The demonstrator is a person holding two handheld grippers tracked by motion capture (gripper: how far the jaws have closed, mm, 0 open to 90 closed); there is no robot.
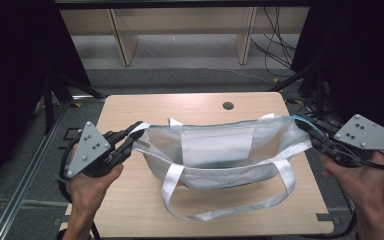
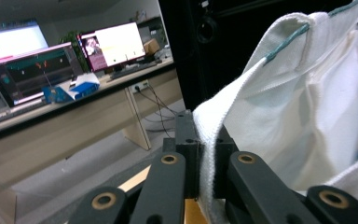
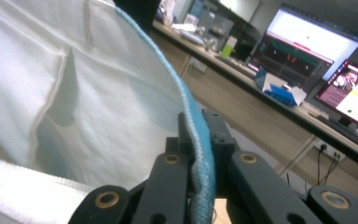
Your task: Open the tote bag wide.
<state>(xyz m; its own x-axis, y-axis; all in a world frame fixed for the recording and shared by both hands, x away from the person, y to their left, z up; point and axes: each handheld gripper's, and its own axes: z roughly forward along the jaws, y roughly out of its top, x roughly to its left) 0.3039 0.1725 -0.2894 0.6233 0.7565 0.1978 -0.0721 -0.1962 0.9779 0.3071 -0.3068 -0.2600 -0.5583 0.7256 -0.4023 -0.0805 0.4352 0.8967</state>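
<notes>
Count, high view: one white tote bag with two strap handles; one wooden table with one round grommet hole. Two grippers: left gripper, right gripper. Left gripper view: three lit monitors behind.

Wooden table w/ round hole; lit monitors on long desk in bkgd.

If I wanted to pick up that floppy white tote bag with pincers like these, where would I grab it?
By the top rim at its two ends, coming in from either side. The white tote bag is limp cloth; the left gripper and right gripper each pinch the thick hem there, which stretches the mouth open.
</notes>
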